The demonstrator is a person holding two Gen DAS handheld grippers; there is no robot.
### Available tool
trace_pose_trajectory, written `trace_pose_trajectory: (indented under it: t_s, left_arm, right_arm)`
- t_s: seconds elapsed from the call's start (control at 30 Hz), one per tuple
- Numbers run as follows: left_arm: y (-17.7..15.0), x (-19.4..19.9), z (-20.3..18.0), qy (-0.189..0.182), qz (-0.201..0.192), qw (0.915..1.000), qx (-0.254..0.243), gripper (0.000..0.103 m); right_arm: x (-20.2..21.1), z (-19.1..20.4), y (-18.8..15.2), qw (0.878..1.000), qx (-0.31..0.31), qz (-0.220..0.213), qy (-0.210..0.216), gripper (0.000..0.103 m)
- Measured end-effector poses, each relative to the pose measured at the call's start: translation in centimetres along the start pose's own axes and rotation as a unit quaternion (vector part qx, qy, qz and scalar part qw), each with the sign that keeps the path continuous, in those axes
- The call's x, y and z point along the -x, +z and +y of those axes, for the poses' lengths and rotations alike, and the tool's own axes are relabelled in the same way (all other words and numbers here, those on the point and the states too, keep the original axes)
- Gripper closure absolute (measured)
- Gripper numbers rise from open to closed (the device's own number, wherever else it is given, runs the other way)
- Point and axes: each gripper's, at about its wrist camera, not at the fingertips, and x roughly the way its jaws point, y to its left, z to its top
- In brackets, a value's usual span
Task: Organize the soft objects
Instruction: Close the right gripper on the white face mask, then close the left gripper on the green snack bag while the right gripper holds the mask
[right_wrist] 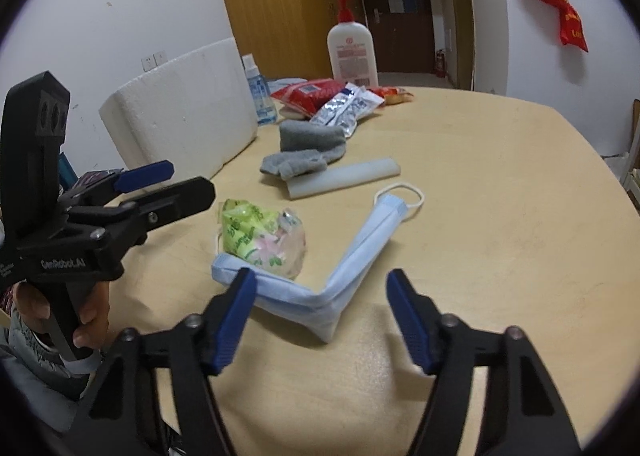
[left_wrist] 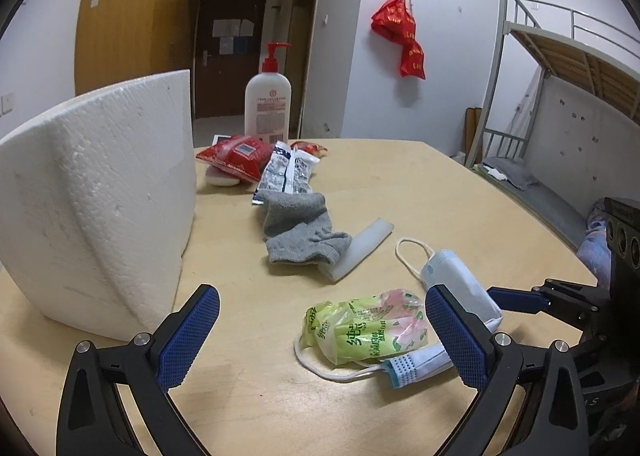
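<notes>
1. While the left gripper (left_wrist: 322,336) hangs low over the wooden table (left_wrist: 460,192), its blue pads stand wide apart and hold nothing. Between them, on the table, lies a green tissue pack (left_wrist: 364,330) resting on a blue face mask (left_wrist: 460,284). Further back a grey sock (left_wrist: 300,230) lies with its toe on a pale strip (left_wrist: 360,248). A white foam block (left_wrist: 96,196) stands at the left, and a pump bottle (left_wrist: 268,102) stands behind some snack packets (left_wrist: 260,162).

2. As seen from the right wrist, the right gripper (right_wrist: 322,320) is partly open and empty (its pads touch nothing). The face mask (right_wrist: 348,268), bent in a V, lies just ahead between the fingers, with the tissue pack (right_wrist: 260,242) on its left arm. The grey sock (right_wrist: 308,148) lies beyond. At the left a hand (right_wrist: 86,320) holds the left gripper (right_wrist: 176,180), also empty.
</notes>
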Motion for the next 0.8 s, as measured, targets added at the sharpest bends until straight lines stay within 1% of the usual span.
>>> trace_pose_trajectory:
  t_s: [0.1,0.17,0.23,0.3,0.37,0.43,0.5,0.53,0.63,0.7,0.8]
  left_arm:
    - [0.0,-0.7,0.0,-0.001,0.008,1.0000,0.000,0.000]
    - [-0.1,-1.2,0.0,-0.005,0.016,0.9999,0.002,0.000]
    - [-0.2,-1.6,0.0,-0.010,0.024,0.9997,0.003,0.000]
    - [-0.2,-2.0,0.0,-0.012,0.029,0.9995,0.001,0.000]
    - [-0.2,-2.2,0.0,-0.017,0.032,0.9993,0.003,0.000]
    - [-0.2,-2.5,0.0,-0.023,0.040,0.9989,0.008,0.000]
    - [-0.2,-2.8,0.0,-0.029,0.048,0.9983,0.015,0.000]
    - [-0.2,-2.9,-0.1,-0.033,0.049,0.9981,0.017,0.000]
    - [-0.3,-3.1,-0.4,-0.040,0.055,0.9975,0.017,0.000]
    - [-0.2,-3.1,-0.6,-0.041,0.053,0.9976,0.015,0.000]
    - [0.1,-3.2,-1.4,-0.055,0.050,0.9972,0.009,0.000]
  right_arm:
    - [-0.5,-0.1,0.0,1.000,-0.003,0.009,0.005,0.045]
    - [-0.7,-0.2,0.0,1.000,-0.004,0.014,0.007,0.047]
    - [-1.0,-0.2,0.0,1.000,-0.004,0.018,0.009,0.057]
    - [-1.1,0.0,0.1,1.000,0.003,0.019,0.007,0.061]
    - [-1.1,0.0,0.1,1.000,0.007,0.018,0.004,0.063]
    - [-1.1,-0.3,0.1,1.000,0.005,0.017,0.008,0.073]
    - [-1.0,-0.7,0.0,1.000,0.003,0.016,0.003,0.078]
    - [-0.9,-0.8,-0.1,1.000,0.004,0.016,0.001,0.082]
    - [-0.4,-1.7,-0.3,1.000,-0.004,0.014,0.000,0.082]
    - [-0.2,-2.1,-0.5,1.000,-0.011,0.012,0.000,0.082]
    - [-0.1,-2.3,-0.5,1.000,-0.016,0.014,0.000,0.082]
